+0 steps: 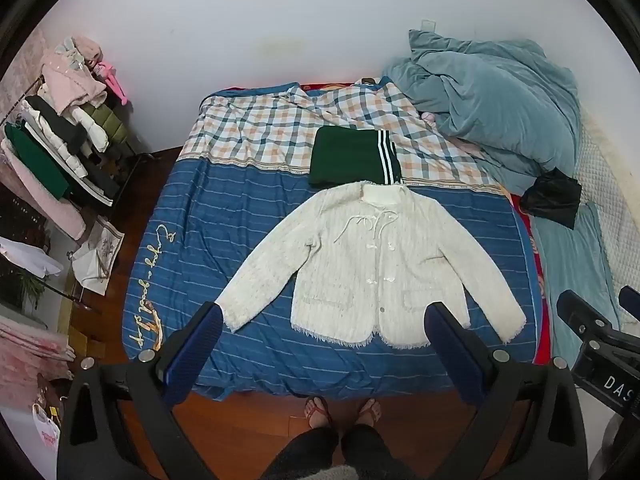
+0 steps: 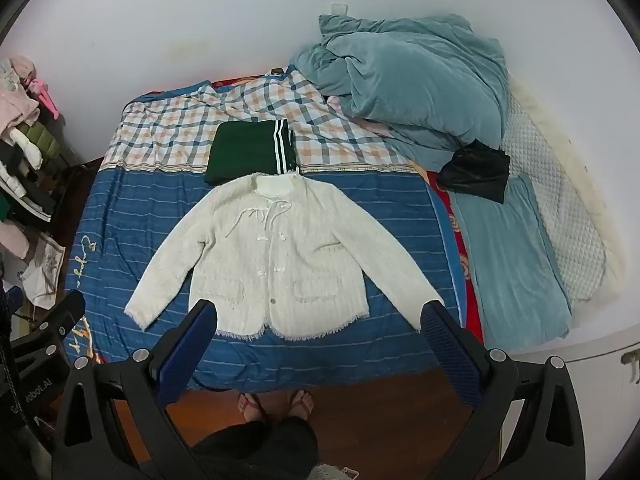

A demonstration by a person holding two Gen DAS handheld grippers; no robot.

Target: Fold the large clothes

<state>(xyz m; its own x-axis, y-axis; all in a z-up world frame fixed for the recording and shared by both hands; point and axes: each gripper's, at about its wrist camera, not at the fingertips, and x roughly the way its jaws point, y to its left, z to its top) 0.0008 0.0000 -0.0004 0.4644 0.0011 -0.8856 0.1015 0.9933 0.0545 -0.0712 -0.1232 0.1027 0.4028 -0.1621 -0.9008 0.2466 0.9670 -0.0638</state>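
Note:
A white knitted cardigan (image 1: 368,264) lies spread flat, front up, on the blue striped bedsheet (image 1: 224,216), sleeves angled out and down; it also shows in the right wrist view (image 2: 276,256). A folded dark green garment with white stripes (image 1: 352,156) lies just beyond its collar, also seen in the right wrist view (image 2: 248,152). My left gripper (image 1: 324,320) is open and empty, held above the bed's near edge over the cardigan's hem. My right gripper (image 2: 320,316) is open and empty, at the same height. Each gripper shows at the edge of the other's view.
A rumpled teal duvet (image 1: 488,96) and a black bag (image 1: 552,196) lie at the bed's right, with a teal pillow (image 2: 508,264). A rack piled with clothes (image 1: 60,148) stands left. The person's sandalled feet (image 1: 340,412) stand on the wooden floor at the bed's foot.

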